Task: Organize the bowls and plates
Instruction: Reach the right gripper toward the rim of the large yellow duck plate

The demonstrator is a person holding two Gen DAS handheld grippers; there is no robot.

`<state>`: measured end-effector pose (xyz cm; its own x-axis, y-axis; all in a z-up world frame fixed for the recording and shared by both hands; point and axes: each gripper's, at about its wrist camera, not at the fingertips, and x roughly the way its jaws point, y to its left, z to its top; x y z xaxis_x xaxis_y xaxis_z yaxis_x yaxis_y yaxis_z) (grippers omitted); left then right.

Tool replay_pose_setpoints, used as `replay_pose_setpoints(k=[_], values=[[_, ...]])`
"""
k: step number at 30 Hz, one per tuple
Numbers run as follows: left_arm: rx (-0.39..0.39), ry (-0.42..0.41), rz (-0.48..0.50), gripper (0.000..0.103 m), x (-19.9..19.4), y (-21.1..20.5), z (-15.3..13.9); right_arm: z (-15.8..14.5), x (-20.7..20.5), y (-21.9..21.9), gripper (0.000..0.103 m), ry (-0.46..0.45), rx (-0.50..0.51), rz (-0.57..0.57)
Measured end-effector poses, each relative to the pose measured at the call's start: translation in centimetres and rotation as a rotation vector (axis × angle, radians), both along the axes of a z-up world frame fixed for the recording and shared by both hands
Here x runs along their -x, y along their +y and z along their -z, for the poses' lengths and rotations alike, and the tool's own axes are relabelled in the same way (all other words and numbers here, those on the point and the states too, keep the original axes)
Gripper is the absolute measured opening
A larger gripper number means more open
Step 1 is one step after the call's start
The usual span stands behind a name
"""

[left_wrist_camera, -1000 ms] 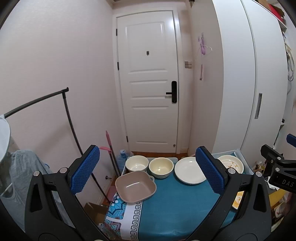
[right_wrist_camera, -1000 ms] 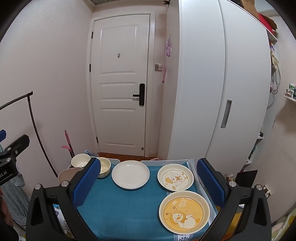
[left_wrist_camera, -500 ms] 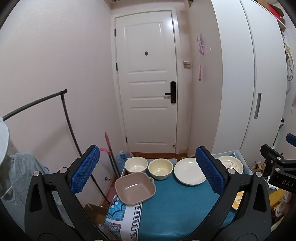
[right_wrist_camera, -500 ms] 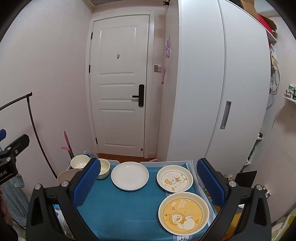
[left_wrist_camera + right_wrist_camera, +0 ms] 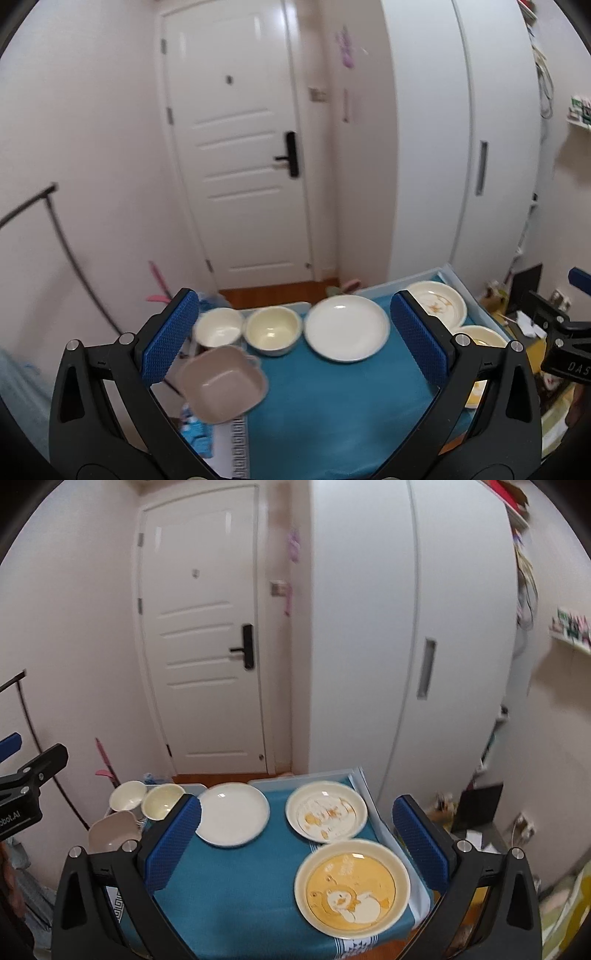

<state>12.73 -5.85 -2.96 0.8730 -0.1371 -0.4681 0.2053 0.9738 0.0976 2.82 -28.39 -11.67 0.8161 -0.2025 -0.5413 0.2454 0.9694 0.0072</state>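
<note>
On the teal cloth point(image 5: 325, 402) point(image 5: 236, 878) lie a square tan bowl point(image 5: 223, 384) point(image 5: 110, 830), a white bowl point(image 5: 218, 326) point(image 5: 127, 795), a cream bowl point(image 5: 272, 329) point(image 5: 161, 800), a plain white plate point(image 5: 346, 327) point(image 5: 234, 813), a white duck plate point(image 5: 436, 301) point(image 5: 327, 809) and a yellow duck plate point(image 5: 352, 884) point(image 5: 480, 334). My left gripper point(image 5: 295, 343) hangs open above the bowls and the white plate. My right gripper point(image 5: 295, 845) is open above the plates. Neither holds anything.
A white door point(image 5: 243, 155) and a white wardrobe point(image 5: 406, 627) stand behind the small table. A black clothes rail point(image 5: 55, 221) and a pink broom point(image 5: 103, 760) are at the left. Clutter lies on the floor at the right point(image 5: 480, 812).
Both grippers have swung and tilted; the scene is now motion-blurred and the dishes sit more to the centre. Nothing was taken hold of; both stay open.
</note>
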Motion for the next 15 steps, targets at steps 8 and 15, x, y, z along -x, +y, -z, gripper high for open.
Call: replay_pose_setpoints(k=[8, 15], values=[[-0.010, 0.229, 0.164, 0.103, -5.2, -8.0, 7.2, 6.7, -0.9, -7.8, 0.103, 0.146, -0.126, 0.108], [-0.032, 0.499, 0.246, 0.103, -8.5, -15.2, 16.9, 14.3, -1.7, -15.1, 0.100, 0.306, -0.252, 0.137]])
